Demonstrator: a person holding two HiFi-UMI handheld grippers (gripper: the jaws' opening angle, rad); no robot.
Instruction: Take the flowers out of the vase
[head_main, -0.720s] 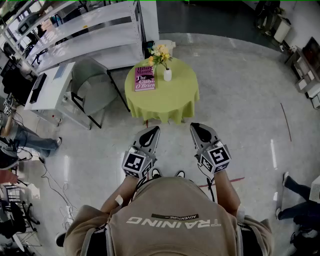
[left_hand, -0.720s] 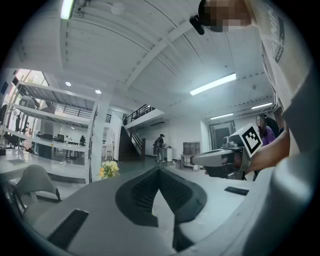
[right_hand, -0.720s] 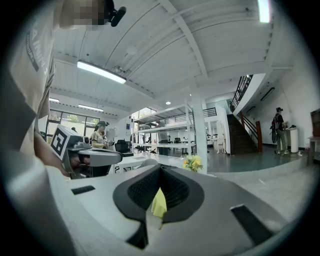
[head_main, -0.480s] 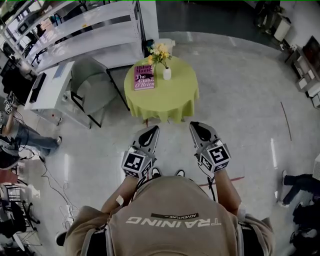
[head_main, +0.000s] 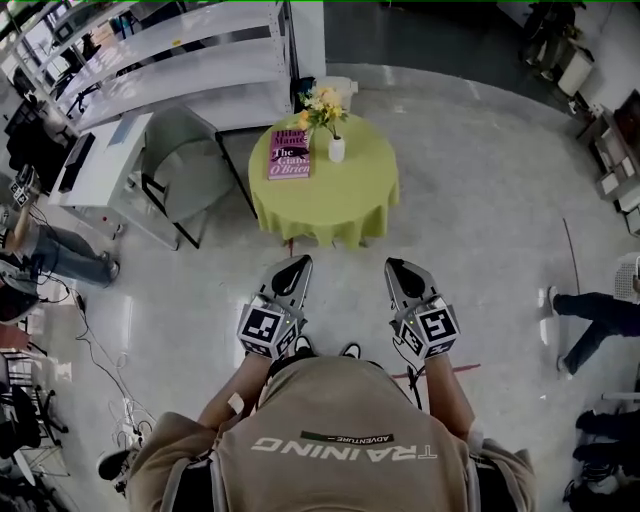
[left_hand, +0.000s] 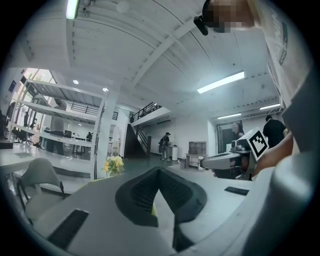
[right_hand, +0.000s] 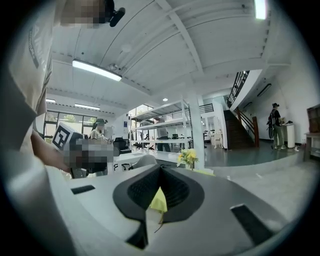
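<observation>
In the upper middle of the head view, the yellow flowers (head_main: 322, 103) stood in a small white vase (head_main: 336, 150) on the round green-draped table (head_main: 330, 205), just beside a pink book (head_main: 289, 155). Lower in the frame, well apart from the table, the left gripper (head_main: 298, 263) and the right gripper (head_main: 396, 267) pointed toward it. Each had its jaws closed together on nothing.

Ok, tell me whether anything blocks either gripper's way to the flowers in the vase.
Nothing visible does. Bare floor lies between the left gripper, the right gripper and the table, whose near side, before the vase and flowers, is bare too. The book lies left of the vase.
</observation>
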